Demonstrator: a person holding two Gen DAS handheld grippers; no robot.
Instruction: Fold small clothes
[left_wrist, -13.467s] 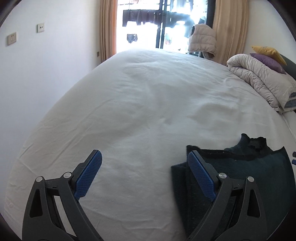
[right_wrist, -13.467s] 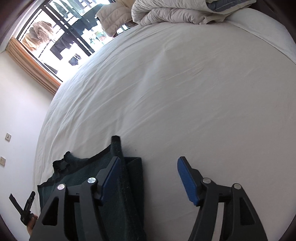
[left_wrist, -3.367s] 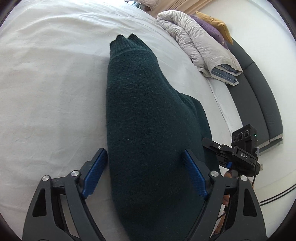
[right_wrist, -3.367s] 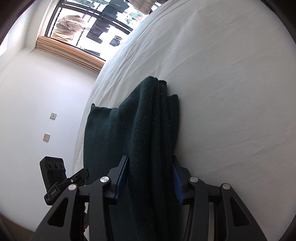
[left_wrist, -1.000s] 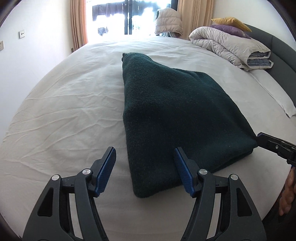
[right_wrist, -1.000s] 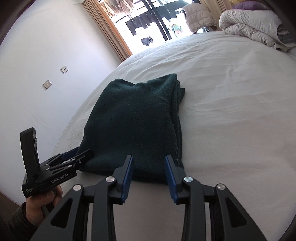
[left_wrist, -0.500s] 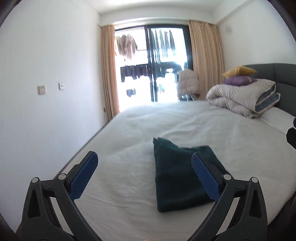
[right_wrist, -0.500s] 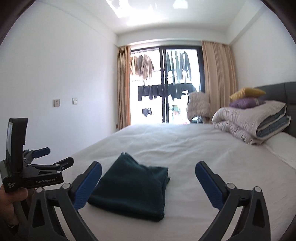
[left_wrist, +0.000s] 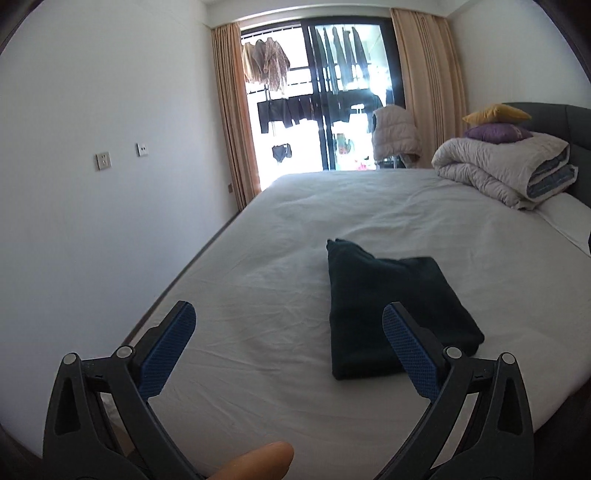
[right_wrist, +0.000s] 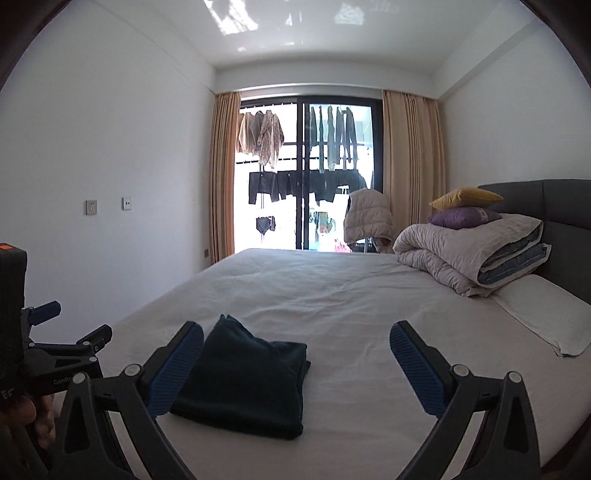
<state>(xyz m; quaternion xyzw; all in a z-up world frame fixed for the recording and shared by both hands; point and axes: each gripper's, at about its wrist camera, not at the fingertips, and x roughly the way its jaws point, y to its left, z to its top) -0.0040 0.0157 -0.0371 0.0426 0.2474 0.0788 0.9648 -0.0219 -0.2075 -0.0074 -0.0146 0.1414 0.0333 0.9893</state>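
Note:
A dark green sweater (left_wrist: 391, 306) lies folded into a neat rectangle on the white bed sheet (left_wrist: 280, 258), near the front edge. My left gripper (left_wrist: 288, 325) hangs above the bed's near edge, open wide, with nothing between its blue pads. In the right wrist view the same folded sweater (right_wrist: 247, 380) sits low and left of centre. My right gripper (right_wrist: 297, 341) is also raised clear of it, open and empty. The left gripper (right_wrist: 88, 341) shows at that view's left edge, held in a hand.
A rolled grey duvet (right_wrist: 476, 254) topped by purple and yellow cushions sits at the bed's far right, by the dark headboard (right_wrist: 561, 221). A white pillow (right_wrist: 546, 317) lies before it. A white wall (left_wrist: 110, 184) runs close along the left. A glass door with hanging laundry is behind.
Both grippers lifted up and back from the folded sweater and opened wide within the last second. Over the last half second neither has visibly moved.

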